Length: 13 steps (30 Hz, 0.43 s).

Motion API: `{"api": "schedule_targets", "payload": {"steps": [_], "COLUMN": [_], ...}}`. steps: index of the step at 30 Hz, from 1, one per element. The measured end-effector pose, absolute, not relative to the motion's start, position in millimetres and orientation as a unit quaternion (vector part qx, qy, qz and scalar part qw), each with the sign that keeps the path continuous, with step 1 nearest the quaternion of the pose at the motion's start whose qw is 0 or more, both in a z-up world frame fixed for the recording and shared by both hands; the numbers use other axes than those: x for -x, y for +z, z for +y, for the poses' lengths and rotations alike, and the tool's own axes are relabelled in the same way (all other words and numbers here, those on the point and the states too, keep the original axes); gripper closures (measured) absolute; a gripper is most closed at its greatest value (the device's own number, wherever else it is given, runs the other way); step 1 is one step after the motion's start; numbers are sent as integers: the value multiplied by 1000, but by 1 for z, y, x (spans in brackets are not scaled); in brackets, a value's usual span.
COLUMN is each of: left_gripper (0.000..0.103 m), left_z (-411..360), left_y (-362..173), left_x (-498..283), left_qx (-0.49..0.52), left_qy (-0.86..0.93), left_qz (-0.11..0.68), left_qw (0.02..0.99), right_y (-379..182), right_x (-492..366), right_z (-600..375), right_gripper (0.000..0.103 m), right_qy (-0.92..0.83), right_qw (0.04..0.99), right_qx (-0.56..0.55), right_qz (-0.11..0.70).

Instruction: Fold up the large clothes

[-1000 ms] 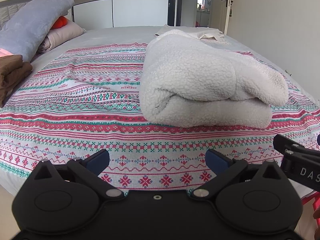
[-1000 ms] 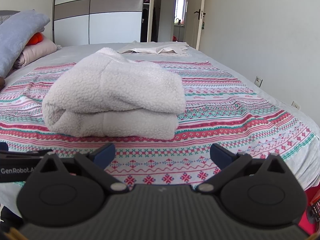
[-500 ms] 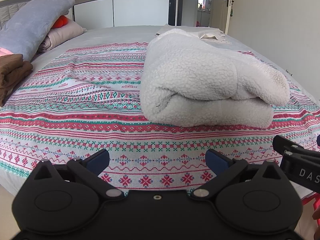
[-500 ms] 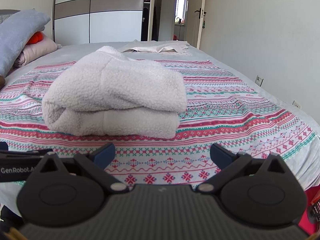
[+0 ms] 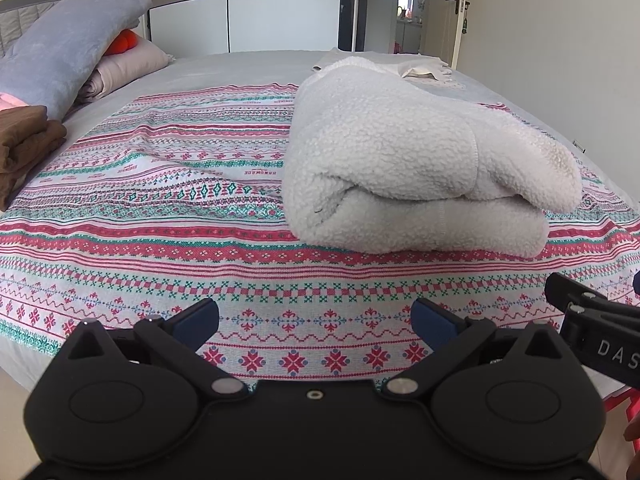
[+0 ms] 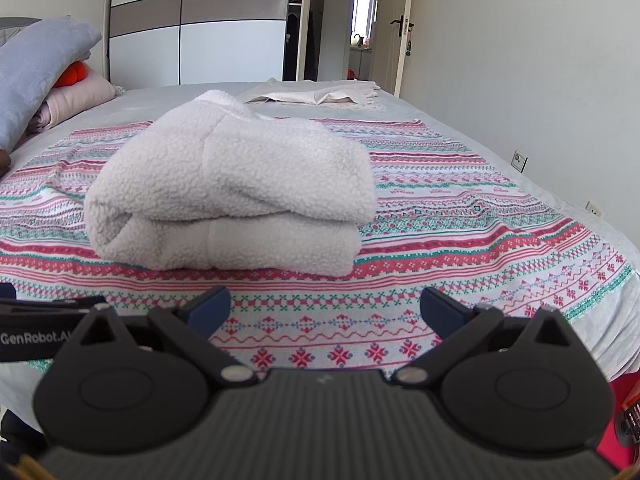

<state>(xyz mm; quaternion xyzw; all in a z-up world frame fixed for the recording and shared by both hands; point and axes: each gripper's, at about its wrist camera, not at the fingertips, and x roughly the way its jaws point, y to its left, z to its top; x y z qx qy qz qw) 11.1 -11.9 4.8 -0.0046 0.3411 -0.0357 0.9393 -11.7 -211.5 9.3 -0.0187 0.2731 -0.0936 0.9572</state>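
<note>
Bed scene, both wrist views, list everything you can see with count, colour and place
fleece garment: one, white, folded, middle of bedspread
bedspread: one, red, green and white patterned, over the bed
sheet: one, grey, under bedspread
flat cloth: one, cream, far end of bed
pillow: one, blue-grey, far left
pink bedding: one, under pillow
orange object: one, behind pillow
brown clothes: one stack, left edge
wardrobe: white and grey, far wall
door: one, open, right
left gripper: open, empty
right gripper: open, empty
</note>
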Motion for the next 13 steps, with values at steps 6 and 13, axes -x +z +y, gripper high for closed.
{"api": "schedule_targets", "payload": {"steps": [6, 13], "left_gripper": [0, 0], "left_z": [-12, -12], "left_y": [5, -1], "left_x": [-11, -21], "left_qx": [5, 16], "left_qy": [-36, -35], "left_qz": [341, 345], "left_qw": [939, 938], "right_y": [9, 4], "right_x": [11, -1], "right_z": [-212, -213], "right_gripper": [0, 0], "right_qy": [-94, -90], "right_qw": [957, 957], "right_qx": [18, 20], "right_qz": [273, 274]}}
